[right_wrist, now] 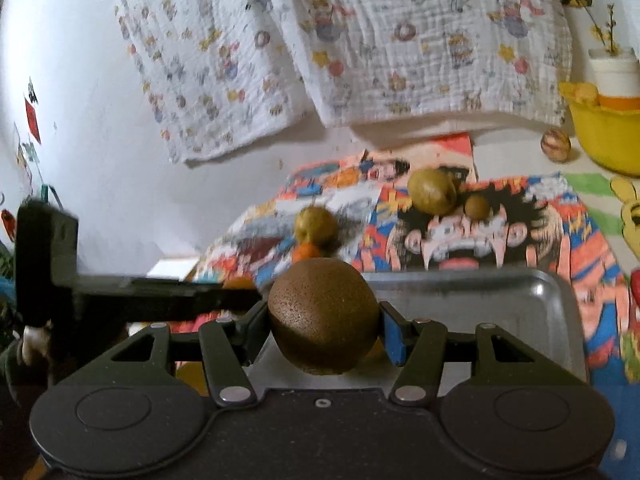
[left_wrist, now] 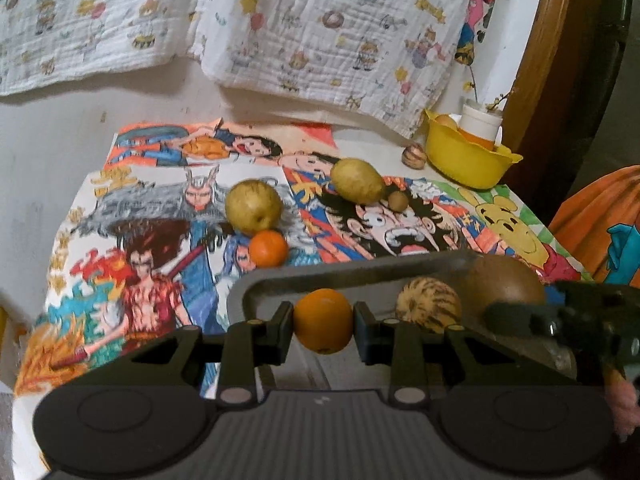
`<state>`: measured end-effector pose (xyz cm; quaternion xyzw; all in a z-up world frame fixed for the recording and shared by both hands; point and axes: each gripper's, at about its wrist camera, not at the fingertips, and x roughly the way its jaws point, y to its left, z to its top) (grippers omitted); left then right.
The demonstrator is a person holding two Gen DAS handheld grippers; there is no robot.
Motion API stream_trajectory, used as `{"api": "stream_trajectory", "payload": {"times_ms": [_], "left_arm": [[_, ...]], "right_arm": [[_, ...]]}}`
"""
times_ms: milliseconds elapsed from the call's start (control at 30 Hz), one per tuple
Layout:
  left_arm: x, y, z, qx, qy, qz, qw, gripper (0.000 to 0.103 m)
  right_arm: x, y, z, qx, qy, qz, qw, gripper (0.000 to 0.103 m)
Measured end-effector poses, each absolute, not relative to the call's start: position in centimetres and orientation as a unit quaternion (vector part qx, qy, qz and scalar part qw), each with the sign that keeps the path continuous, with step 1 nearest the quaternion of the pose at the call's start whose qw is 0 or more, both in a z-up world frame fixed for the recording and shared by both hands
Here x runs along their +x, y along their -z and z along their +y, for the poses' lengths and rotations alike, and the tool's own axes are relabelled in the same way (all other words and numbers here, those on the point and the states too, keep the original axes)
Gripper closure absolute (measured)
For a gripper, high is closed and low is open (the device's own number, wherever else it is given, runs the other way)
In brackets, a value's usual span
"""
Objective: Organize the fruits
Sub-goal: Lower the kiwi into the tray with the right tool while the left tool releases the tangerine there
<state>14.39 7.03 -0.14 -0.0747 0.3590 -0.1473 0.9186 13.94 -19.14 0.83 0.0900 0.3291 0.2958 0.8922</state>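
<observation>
My left gripper (left_wrist: 323, 320) is clamped on a small round orange fruit (left_wrist: 323, 321), both pads pressing its sides, holding it above the near end of a grey metal tray (left_wrist: 260, 280). My right gripper (right_wrist: 324, 322) grips a large brown rough-skinned round fruit (right_wrist: 323, 316) between its pads, also over the tray (right_wrist: 520, 292). From the left camera, a striped tan round fruit (left_wrist: 428, 306) lies inside the tray, just beside the brown fruit (left_wrist: 506, 280). Beyond the tray, on a colourful cartoon-printed cloth (left_wrist: 132, 240), sit a yellow-green apple-like fruit (left_wrist: 254, 207) touching a second small orange fruit (left_wrist: 269, 248), a yellow-green oval fruit (left_wrist: 357, 181) with a small brown ball-shaped fruit (left_wrist: 398, 201) just beside it. A yellow plastic bowl (left_wrist: 464, 160) stands at the far right, with another striped round fruit (left_wrist: 413, 155) near it.
</observation>
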Motion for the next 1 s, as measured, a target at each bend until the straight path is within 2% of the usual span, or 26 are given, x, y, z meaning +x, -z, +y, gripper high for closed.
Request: {"api": "stream_trajectory", "payload": {"times_ms": [333, 1000], "left_arm": [[14.4, 1.3, 7.0, -0.071, 0.144, 0.378, 0.912, 0.068], [14.9, 2.1, 6.6, -0.057, 0.136, 0.4, 0.905, 0.068]], "right_arm": [[12.4, 1.4, -17.9, 0.067, -0.3, 0.377, 0.874, 0.044], [12.8, 2.4, -17.0, 0.029, -0.288, 0.375, 0.881, 0.043]]}}
